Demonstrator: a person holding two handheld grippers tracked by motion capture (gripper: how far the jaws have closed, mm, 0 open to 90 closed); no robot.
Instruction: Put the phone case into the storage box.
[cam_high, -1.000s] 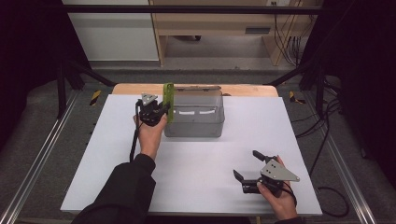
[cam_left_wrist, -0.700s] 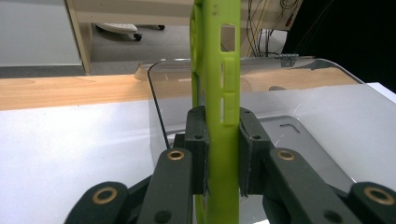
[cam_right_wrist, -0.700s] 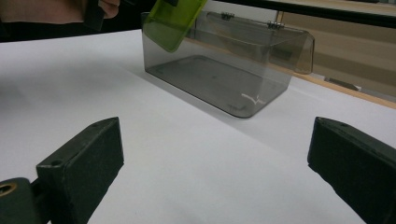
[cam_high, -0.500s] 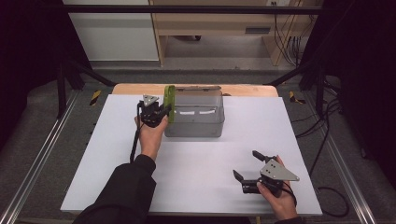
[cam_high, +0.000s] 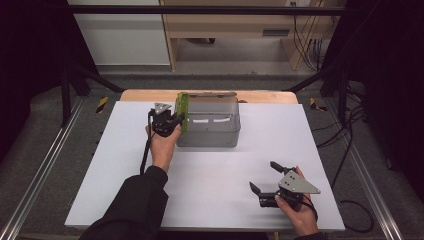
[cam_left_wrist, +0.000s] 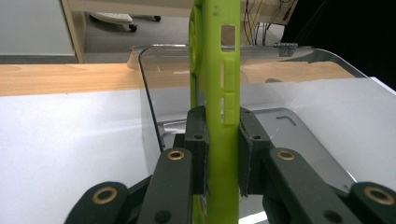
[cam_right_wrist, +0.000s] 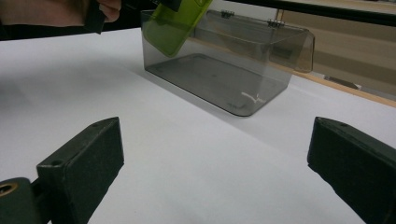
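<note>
A green phone case (cam_high: 183, 111) is pinched on edge between the pads of the left gripper (cam_high: 176, 120), at the left end wall of a clear smoky plastic box (cam_high: 210, 122). In the left gripper view the case (cam_left_wrist: 216, 93) stands upright, its thin side with the button cut-outs turned to the camera, and the two black pads are pressed flat against its front and back faces. Held this way — narrow edge up, broad faces clamped — the case probably stays stiff and can be slid down past the box wall (cam_left_wrist: 152, 107) without catching; that is a judgement, not something shown. From the right gripper view the case (cam_right_wrist: 175, 21) is seen tilted over the near corner of the box (cam_right_wrist: 224, 70), its lower end dipping inside the rim, so it appears to be partly in the box but not resting on the floor of it.

The box sits toward the far side of the white table (cam_high: 125, 170), its hinged lid thrown back, which leaves the top free for loading.

The left forearm is stretched forward from the bottom of the high view, the hand (cam_high: 162, 142) wrapped round the gripper body and the gripper pointed across toward the box at about rim height. The right gripper (cam_high: 265, 177) is held low near the front right of the table, well apart from the box — its jaws spread wide with nothing between them, seemingly parked while the other hand works.
</note>
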